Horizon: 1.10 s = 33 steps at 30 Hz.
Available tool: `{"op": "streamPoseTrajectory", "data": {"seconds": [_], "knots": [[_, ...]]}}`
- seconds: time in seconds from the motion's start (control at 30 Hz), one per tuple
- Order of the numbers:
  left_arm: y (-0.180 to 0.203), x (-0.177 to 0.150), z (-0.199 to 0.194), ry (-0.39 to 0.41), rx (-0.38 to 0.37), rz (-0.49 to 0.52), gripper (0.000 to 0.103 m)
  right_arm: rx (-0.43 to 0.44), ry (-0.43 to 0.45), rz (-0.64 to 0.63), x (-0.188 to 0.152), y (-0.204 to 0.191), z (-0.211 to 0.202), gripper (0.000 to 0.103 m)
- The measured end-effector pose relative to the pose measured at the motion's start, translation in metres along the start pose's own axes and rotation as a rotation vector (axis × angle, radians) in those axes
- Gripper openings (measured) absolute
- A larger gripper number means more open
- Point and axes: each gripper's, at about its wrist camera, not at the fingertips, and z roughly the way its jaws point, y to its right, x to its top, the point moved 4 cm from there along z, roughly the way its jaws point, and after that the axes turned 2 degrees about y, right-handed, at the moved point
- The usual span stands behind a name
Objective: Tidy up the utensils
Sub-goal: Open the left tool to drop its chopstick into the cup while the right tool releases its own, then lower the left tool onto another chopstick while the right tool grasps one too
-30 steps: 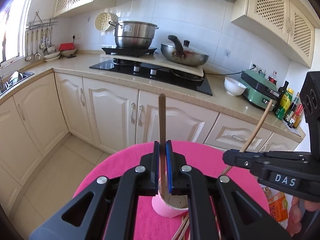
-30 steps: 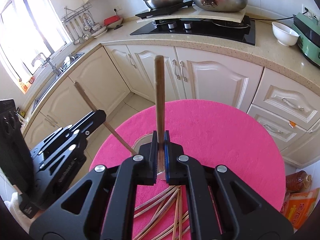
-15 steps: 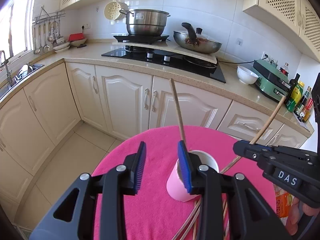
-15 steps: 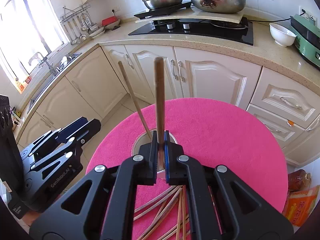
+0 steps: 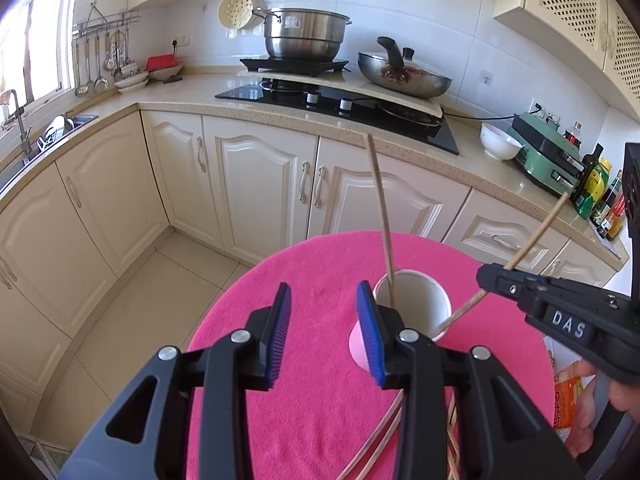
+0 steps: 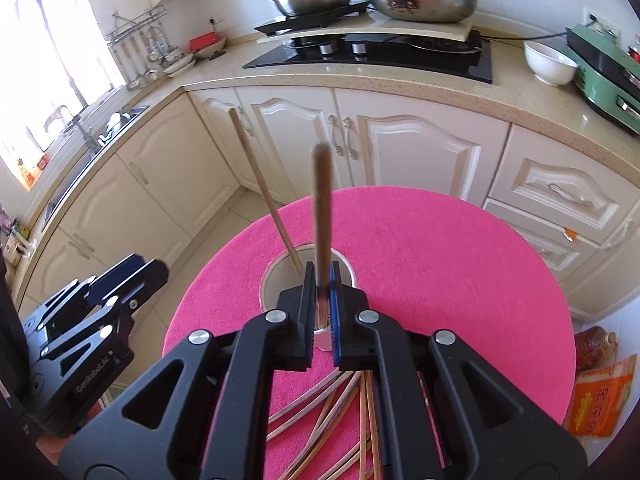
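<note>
While my right tongs point(image 6: 320, 300) open around dark chopstick point(image 6: 322, 208) above cup point(image 5: 412, 304), left tongs point(image 5: 322, 332) apart, empty.

cream cabinets point(image 5: 256, 184) | beige countertop point(image 5: 192, 108) | tiled floor point(image 5: 132, 320) | sunlit window point(image 5: 36, 40)

Fuzzy matt pink cloth point(image 5: 312, 288) lies under the gripper. Ahead, wooden chopsticks point(image 6: 260, 184) stand in a smooth cup point(image 5: 420, 300).
</note>
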Motion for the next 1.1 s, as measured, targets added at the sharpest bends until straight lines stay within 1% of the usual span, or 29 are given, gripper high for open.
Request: {"op": "streamPoseTrajectory", "data": {"seconds": [0.03,0.07,0.1,0.13,0.27,0.4,0.47,0.57,0.6,0.7,0.8,0.9,0.97,1.1], "knots": [[-0.001,-0.001,-0.001,-0.001,-0.001,0.000,0.034,-0.005,0.005,0.008,0.000,0.000,-0.002,0.024],[-0.002,-0.003,-0.003,-0.002,-0.004,-0.003,0.034,-0.007,0.017,0.010,0.000,0.000,-0.005,0.046],[-0.002,-0.004,-0.004,-0.003,-0.009,-0.004,0.034,-0.005,0.034,0.011,0.000,0.000,-0.009,0.055],[-0.003,-0.005,-0.004,-0.006,-0.012,-0.006,0.034,-0.006,0.046,0.007,0.000,-0.001,-0.012,0.057],[-0.003,-0.011,-0.006,-0.026,-0.020,-0.005,0.034,-0.018,0.062,0.001,-0.001,0.000,-0.023,0.057],[0.001,-0.021,-0.005,-0.058,-0.048,0.006,0.034,-0.043,0.061,0.003,-0.008,0.009,-0.034,0.057],[0.006,-0.028,-0.001,-0.092,-0.070,0.024,0.034,-0.059,0.053,0.001,-0.015,0.016,-0.037,0.057],[0.013,-0.044,0.012,-0.180,-0.099,0.058,0.034,-0.082,0.013,0.007,-0.033,0.030,-0.036,0.057],[0.017,-0.052,0.019,-0.224,-0.114,0.068,0.034,-0.085,-0.005,0.013,-0.039,0.035,-0.035,0.057],[0.030,-0.076,0.040,-0.351,-0.137,0.105,0.034,-0.098,-0.080,0.032,-0.066,0.051,-0.025,0.056],[0.044,-0.097,0.058,-0.438,-0.152,0.160,0.034,-0.102,-0.144,0.048,-0.089,0.062,-0.016,0.054],[0.056,-0.122,0.074,-0.508,-0.161,0.215,0.034,-0.098,-0.207,0.059,-0.109,0.072,-0.006,0.049],[0.061,-0.133,0.084,-0.548,-0.159,0.243,0.034,-0.098,-0.239,0.063,-0.119,0.077,0.000,0.047],[0.066,-0.144,0.099,-0.588,-0.158,0.258,0.034,-0.085,-0.281,0.086,-0.134,0.086,0.007,0.044]]}}
